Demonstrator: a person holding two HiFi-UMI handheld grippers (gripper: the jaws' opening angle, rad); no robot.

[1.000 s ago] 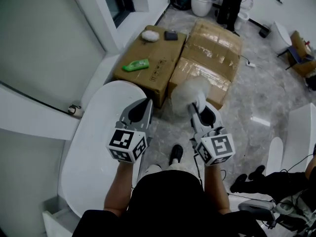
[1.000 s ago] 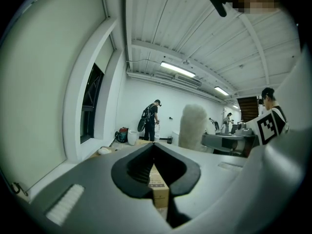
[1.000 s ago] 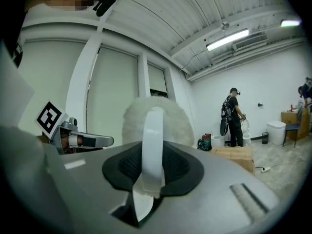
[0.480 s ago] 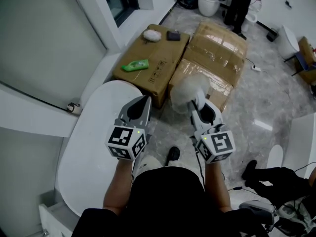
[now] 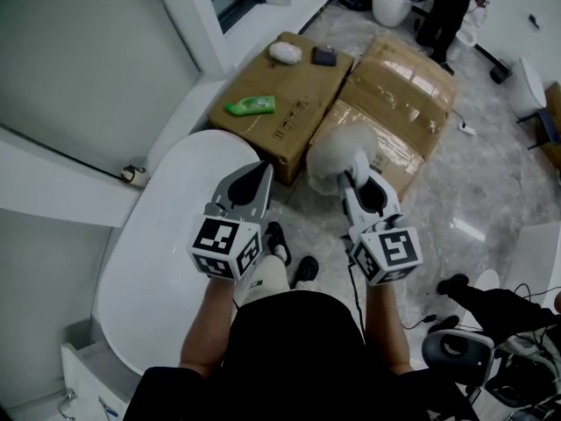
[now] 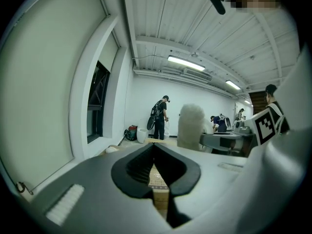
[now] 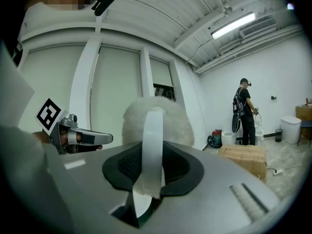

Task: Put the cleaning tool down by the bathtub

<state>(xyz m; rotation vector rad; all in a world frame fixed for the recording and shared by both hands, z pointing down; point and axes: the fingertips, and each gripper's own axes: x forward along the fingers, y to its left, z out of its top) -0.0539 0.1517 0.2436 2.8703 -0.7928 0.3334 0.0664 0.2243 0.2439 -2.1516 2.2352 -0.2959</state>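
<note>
The cleaning tool (image 5: 334, 155) is a fluffy white puff on a flat white handle. My right gripper (image 5: 355, 168) is shut on that handle, with the puff sticking out past the jaws above the floor in front of the boxes. In the right gripper view the handle (image 7: 152, 145) stands upright between the black pads, and the puff (image 7: 173, 118) is behind it. My left gripper (image 5: 262, 170) is shut and holds nothing; it hangs over the near end of the white bathtub (image 5: 149, 261). The left gripper view shows the left gripper (image 6: 155, 152) with its tips touching.
Two cardboard boxes (image 5: 285, 112) (image 5: 399, 95) lie side by side on the marble floor beyond the tub. On the left box lie a green bottle (image 5: 250, 105), a white puff (image 5: 285, 53) and a small dark object (image 5: 325, 55). A person (image 5: 451, 7) stands at the back near a toilet (image 5: 392, 3).
The head view has drifted, so the boxes sit higher and further right. Both grippers keep their pose and the right one still holds the tool. A shoe has stepped forward beside the tub.
</note>
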